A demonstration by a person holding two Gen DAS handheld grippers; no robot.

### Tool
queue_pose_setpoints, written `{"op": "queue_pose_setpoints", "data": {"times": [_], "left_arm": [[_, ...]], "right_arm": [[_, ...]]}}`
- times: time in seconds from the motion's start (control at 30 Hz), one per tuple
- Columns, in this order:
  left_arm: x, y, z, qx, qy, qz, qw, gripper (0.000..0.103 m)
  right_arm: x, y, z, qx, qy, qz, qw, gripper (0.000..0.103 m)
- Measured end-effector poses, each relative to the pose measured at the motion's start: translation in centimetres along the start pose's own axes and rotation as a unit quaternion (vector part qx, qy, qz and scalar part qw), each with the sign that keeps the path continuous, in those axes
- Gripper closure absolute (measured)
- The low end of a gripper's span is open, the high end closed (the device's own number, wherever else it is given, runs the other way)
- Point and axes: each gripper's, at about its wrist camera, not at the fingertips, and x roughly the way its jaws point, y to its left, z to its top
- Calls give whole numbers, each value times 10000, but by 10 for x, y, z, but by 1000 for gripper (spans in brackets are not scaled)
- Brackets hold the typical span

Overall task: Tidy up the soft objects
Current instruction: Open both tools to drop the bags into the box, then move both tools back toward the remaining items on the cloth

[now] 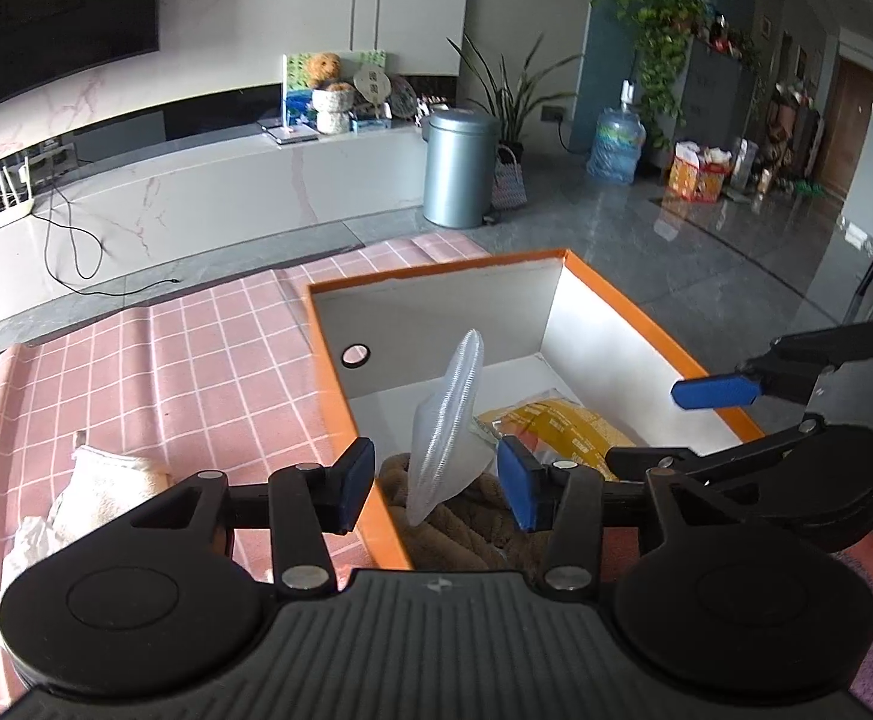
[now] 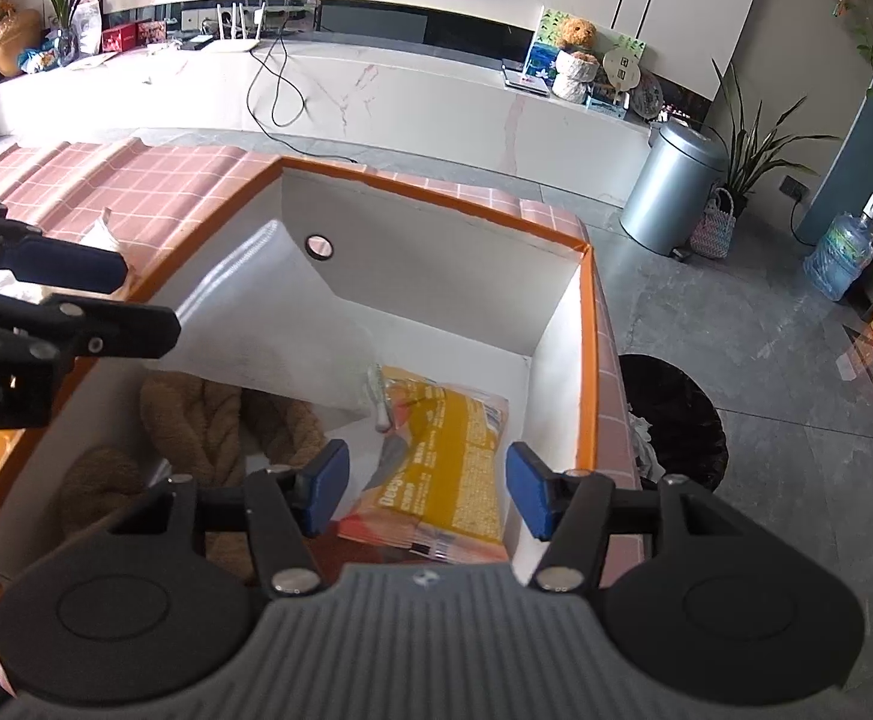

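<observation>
Yellow snack packet (image 2: pixel 454 468) in orange box (image 2: pixel 586 360), print partly readable "Deeg"; left tool (image 1: pixel 436 483), right tool (image 2: pixel 427 489) spread.

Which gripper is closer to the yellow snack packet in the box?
Right. The right gripper hovers open directly over the yellow snack packet inside the orange box. The left gripper is open over the brown plush beside it.

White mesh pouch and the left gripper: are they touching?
Apart. The left wrist view shows the white mesh pouch standing in the orange-rimmed box, with clear gaps to both pads of the open left gripper.
</observation>
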Motion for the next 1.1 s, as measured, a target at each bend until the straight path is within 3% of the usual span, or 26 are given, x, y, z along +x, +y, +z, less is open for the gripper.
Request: {"op": "queue_pose_setpoints", "data": {"times": [0.07,0.23,0.4,0.6,0.8,0.97,1.1], "left_arm": [[-7,4,-2,-69,-82,81,9999,49],[-18,28,0,-344,-130,540,9979,49],[-21,60,-5,-654,-80,752,9950,49],[-23,88,-20,-756,-74,870,9933,49],[-28,111,-38,-973,-104,886,9912,44],[-42,126,-51,-1262,-280,903,9875,45],[-61,134,-59,-1500,-576,1042,9815,45]], "right_arm": [[0,6,2,-1,-87,56,9999,46],[11,26,18,-8,-185,297,9994,61],[31,50,43,-188,-252,469,9984,77],[65,72,71,-480,-320,301,9979,81],[89,76,86,-392,-273,64,9988,83],[66,80,87,-496,-509,-265,9971,83],[28,82,79,-459,-953,-494,9932,79]]}}
